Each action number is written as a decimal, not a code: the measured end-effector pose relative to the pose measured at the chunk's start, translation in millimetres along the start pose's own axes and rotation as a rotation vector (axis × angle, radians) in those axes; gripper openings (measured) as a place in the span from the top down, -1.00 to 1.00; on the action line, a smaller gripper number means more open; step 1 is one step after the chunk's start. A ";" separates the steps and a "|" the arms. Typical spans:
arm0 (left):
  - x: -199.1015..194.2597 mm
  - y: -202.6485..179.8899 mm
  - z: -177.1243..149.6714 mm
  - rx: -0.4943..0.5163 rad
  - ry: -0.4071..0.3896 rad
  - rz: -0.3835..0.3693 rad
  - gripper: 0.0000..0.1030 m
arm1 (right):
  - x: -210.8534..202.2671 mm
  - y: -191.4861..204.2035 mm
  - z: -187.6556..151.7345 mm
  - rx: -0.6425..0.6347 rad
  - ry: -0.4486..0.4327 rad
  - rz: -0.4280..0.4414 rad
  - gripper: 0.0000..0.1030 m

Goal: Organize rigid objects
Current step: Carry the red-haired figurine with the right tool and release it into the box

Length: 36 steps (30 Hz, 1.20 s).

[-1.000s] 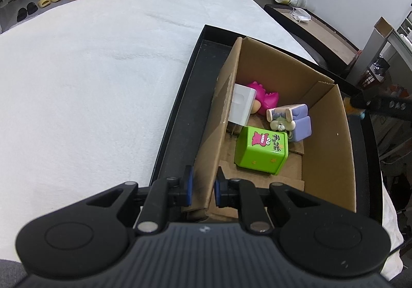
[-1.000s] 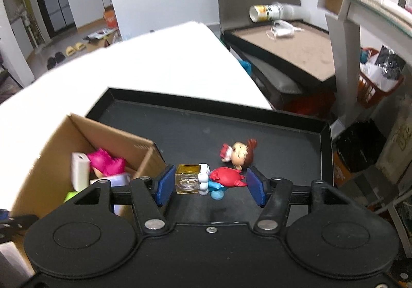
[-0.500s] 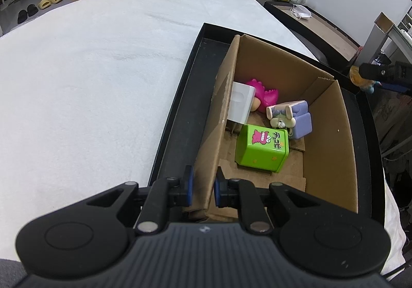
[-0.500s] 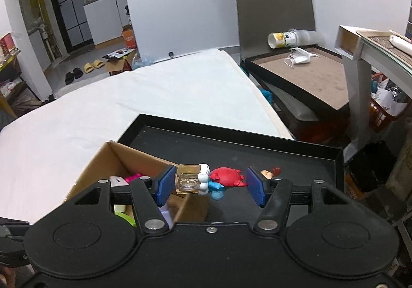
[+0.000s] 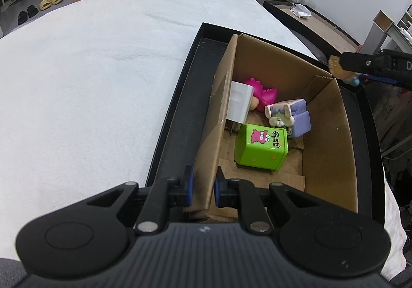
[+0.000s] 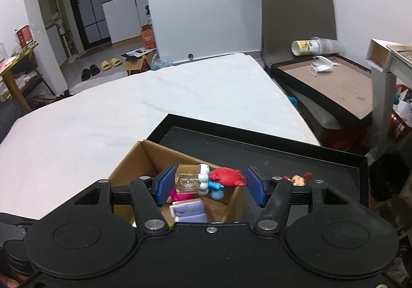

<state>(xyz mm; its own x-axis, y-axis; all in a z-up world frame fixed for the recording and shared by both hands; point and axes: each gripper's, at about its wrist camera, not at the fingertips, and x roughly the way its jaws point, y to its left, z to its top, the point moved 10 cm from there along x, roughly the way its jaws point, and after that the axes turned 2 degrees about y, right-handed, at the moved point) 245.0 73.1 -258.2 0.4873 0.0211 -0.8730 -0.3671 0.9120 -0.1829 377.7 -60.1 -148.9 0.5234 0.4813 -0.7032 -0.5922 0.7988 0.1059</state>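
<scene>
A small toy (image 6: 209, 179), made of a clear yellowish cube, a white figure and a red crab on a blue base, sits crosswise between the blue pads of the right gripper (image 6: 209, 185). The jaws stand at a middling width, closed on the toy from both ends, and carry it in the air above the far corner of the cardboard box (image 5: 327, 133). In the left wrist view the same gripper reaches in from the right edge, the toy's yellowish end poking out over the box's rim.

Inside the box lie a green tin (image 5: 260, 146) with a cartoon print, a lilac toy sofa (image 5: 296, 115) with a pale figure on it, a pink dinosaur (image 5: 262, 92) and a white plug (image 5: 238, 105) leaning on the left wall. The left gripper (image 5: 202, 186) has its jaws drawn narrow, pinching the near end of that left wall.

The box stands in a black tray (image 5: 177, 107) on a white cloth (image 5: 90, 82). On the tray floor beside the box, a red-haired doll (image 6: 298, 178) shows just behind the right gripper's finger.
</scene>
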 end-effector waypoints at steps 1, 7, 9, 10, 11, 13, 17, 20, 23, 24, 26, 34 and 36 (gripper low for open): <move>0.0 -0.2 0.0 0.001 0.001 -0.001 0.72 | 1.1 3.5 -0.4 -0.005 -0.001 0.004 -0.14; 0.7 0.5 -0.1 -0.002 0.000 -0.004 0.73 | 10.1 12.8 -3.1 -0.026 -0.006 -0.001 -0.14; 0.4 0.4 -0.2 -0.002 0.000 -0.007 0.72 | 13.9 12.4 -4.6 -0.026 -0.002 -0.010 -0.14; 0.5 0.5 -0.3 -0.002 0.001 -0.009 0.72 | 16.3 11.5 -5.4 -0.024 0.002 -0.017 -0.15; 0.6 0.9 -0.3 -0.003 0.001 -0.011 0.72 | 18.2 10.9 -6.4 -0.023 0.007 -0.026 -0.17; 0.5 1.2 -0.1 -0.005 0.003 -0.017 0.72 | 19.3 8.6 -7.2 -0.026 0.010 -0.046 -0.18; 0.8 2.0 0.0 -0.008 0.005 -0.022 0.72 | 7.7 -4.0 -0.3 0.015 -0.012 -0.045 -0.22; 0.6 2.1 0.3 -0.007 0.004 -0.023 0.72 | 0.1 -20.5 3.5 0.054 -0.022 -0.062 -0.23; 0.6 2.7 0.2 -0.009 0.003 -0.024 0.72 | -1.6 -40.0 2.3 0.092 -0.011 -0.083 -0.24; 0.6 2.5 0.1 -0.009 0.003 -0.026 0.71 | -1.4 -46.4 0.8 0.104 -0.004 -0.092 -0.24; 0.4 2.6 -0.3 -0.008 0.002 -0.027 0.71 | -0.5 -60.3 -3.1 0.134 0.012 -0.111 -0.24; 0.0 2.0 0.3 -0.009 0.003 -0.024 0.71 | 0.2 -92.7 -12.7 0.188 0.032 -0.146 -0.27; 0.0 2.1 0.4 -0.008 0.002 -0.023 0.71 | 0.6 -99.2 -14.6 0.191 0.037 -0.152 -0.30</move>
<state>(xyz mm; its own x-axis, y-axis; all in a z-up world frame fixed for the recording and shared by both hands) 244.5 75.2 -258.4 0.4942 -0.0009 -0.8694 -0.3622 0.9089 -0.2068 427.9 -144.3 -170.1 0.5728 0.3398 -0.7459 -0.3804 0.9163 0.1253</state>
